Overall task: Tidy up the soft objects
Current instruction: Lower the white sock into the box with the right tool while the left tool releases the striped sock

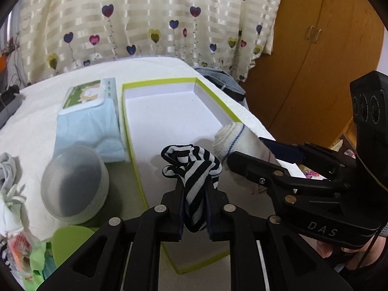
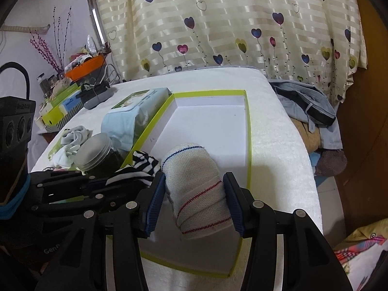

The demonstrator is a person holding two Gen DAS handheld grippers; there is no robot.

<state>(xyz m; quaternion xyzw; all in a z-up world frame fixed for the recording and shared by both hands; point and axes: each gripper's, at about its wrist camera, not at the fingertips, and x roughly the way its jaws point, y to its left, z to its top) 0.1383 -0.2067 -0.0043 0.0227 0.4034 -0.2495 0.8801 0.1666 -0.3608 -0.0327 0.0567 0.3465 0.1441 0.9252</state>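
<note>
A shallow white box with a lime-green rim (image 1: 157,81) (image 2: 248,131) lies open on the white-covered table. My left gripper (image 1: 194,194) is shut on a black-and-white striped sock (image 1: 194,167), held above the box's near end; the sock also shows in the right wrist view (image 2: 143,163). My right gripper (image 2: 194,197) is shut on a rolled white sock with blue and red lines (image 2: 196,184), held over the box beside the striped one. This white roll (image 1: 238,140) and the right gripper (image 1: 254,155) show at the right of the left wrist view.
Left of the box stand a light-blue tissue pack (image 1: 89,121) (image 2: 128,118) and a round lidded jar (image 1: 74,181) (image 2: 97,150). Pale socks (image 2: 71,137) and green items (image 1: 36,254) lie further left. Folded clothes (image 2: 308,104) sit off the table's right edge.
</note>
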